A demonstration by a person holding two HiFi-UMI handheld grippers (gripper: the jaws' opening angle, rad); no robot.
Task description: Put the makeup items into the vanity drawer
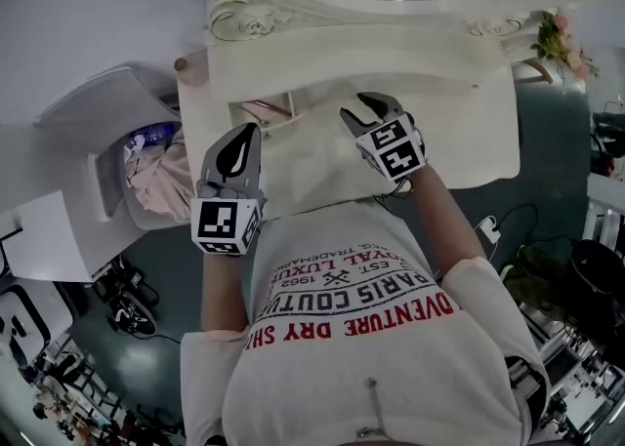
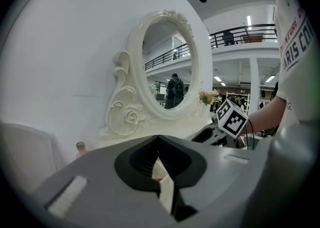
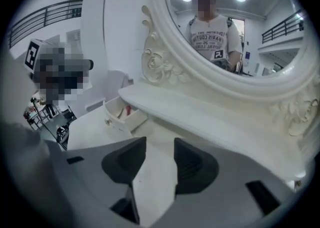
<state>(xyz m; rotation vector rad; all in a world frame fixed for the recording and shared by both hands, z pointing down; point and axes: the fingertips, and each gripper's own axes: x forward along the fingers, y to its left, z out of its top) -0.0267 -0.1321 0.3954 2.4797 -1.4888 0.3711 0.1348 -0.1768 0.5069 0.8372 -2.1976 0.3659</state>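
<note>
The white vanity table (image 1: 459, 132) has a small drawer (image 1: 266, 112) pulled open at its left; thin pink and red items lie inside. In the right gripper view the drawer (image 3: 121, 115) sits ahead to the left, with a red item (image 3: 128, 110) in it. My left gripper (image 1: 250, 134) hovers just in front of the drawer, shut and empty; its pads meet at the tips (image 2: 159, 138). My right gripper (image 1: 355, 109) is over the tabletop to the right of the drawer. It is open (image 3: 160, 147), and only bare tabletop shows between the pads.
An oval mirror (image 3: 235, 27) in an ornate white frame stands at the back of the vanity. A small bottle (image 1: 182, 65) sits at the table's far left corner. A white bin (image 1: 146, 176) holding cloth is to the left, and flowers (image 1: 562, 39) are at the far right.
</note>
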